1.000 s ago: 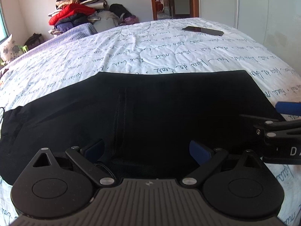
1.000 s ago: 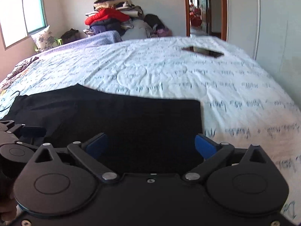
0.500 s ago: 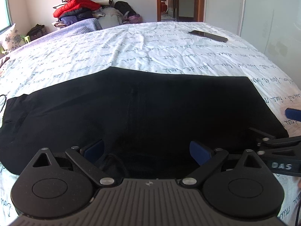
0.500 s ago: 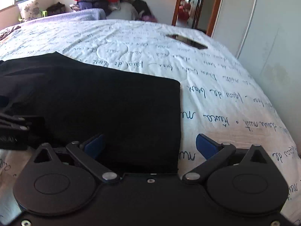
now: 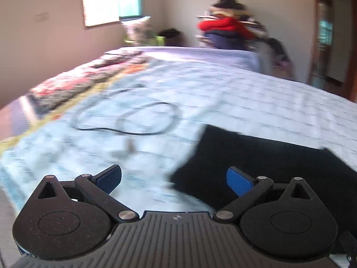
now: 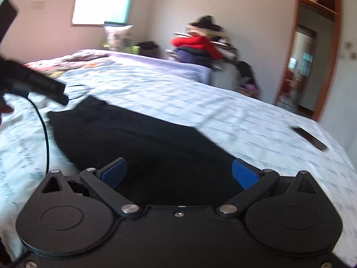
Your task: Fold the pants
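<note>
— On the bed [image 6: 256, 120], could any writing be read?
— Handwriting-style print ran across the pale sheet, but the blur left it unreadable. Some pale lettering sat on a black piece at the left of the right wrist view; I couldn't make it out.
— Where did the pants [image 6: 142, 147] lie?
— Flat on the sheet. The right gripper [image 6: 179, 173] hovered over their near part, its blue pads [image 6: 244, 174] spread apart with black cloth showing between them, nothing clamped. The left gripper [image 5: 174, 179] was also spread wide; one end of the pants [image 5: 256, 163] lay ahead and right, behind its right pad, bare sheet behind the left one.
— And their look?
— Plain black, smooth, few wrinkles, straight edges.
— Anything else?
— A looped black cable [image 5: 136, 120] far left, a dark phone [image 6: 310, 138] far right, clothes piled [image 6: 200, 44] at the far wall.
</note>
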Available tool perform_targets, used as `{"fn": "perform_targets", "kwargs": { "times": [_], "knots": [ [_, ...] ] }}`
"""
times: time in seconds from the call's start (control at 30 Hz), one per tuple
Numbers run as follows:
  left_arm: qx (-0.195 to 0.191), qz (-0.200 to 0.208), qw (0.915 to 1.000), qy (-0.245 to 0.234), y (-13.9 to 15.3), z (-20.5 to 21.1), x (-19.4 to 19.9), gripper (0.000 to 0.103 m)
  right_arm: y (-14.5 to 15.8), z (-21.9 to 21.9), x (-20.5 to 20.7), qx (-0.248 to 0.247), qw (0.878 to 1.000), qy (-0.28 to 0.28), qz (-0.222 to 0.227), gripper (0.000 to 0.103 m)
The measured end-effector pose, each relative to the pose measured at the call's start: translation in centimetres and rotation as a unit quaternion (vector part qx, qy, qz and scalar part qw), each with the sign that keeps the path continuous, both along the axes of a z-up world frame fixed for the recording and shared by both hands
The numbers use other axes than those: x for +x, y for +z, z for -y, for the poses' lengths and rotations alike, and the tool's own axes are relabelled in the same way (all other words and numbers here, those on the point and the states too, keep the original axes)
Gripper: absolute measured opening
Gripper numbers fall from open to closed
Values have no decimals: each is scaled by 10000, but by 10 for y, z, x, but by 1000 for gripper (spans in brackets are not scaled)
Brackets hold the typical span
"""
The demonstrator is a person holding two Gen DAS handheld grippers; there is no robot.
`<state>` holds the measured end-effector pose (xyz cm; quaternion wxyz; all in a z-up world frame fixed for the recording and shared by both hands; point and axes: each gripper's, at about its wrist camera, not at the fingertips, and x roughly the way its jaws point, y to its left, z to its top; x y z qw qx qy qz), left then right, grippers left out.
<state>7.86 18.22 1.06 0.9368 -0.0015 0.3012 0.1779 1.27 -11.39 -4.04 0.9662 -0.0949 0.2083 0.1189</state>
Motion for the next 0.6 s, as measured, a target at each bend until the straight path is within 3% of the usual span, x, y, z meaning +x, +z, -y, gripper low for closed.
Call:
{"fn": "perform_targets", "kwargs": {
  "times": [0.13,0.23,0.4,0.47,0.6],
  "knots": [
    [200,-86,9960,864,13,-59,-4,102,-1,-79,8,-829,9919,841,474,101],
    [-165,112,9907,1349,26,-95,-12,102,-3,-132,14,-1628,9729,1345,942,98],
    [-1675,-73,9826,805,18,-121,-3,95,-17,-198,30,-2217,9463,2211,802,58],
    [-1692,-217,9830,677,8,-116,7,94,-29,-217,35,-2499,9380,2308,666,47],
    [-1562,-525,9860,244,-14,-108,31,95,-49,-237,40,-3165,9182,2258,756,45]
  ]
}}
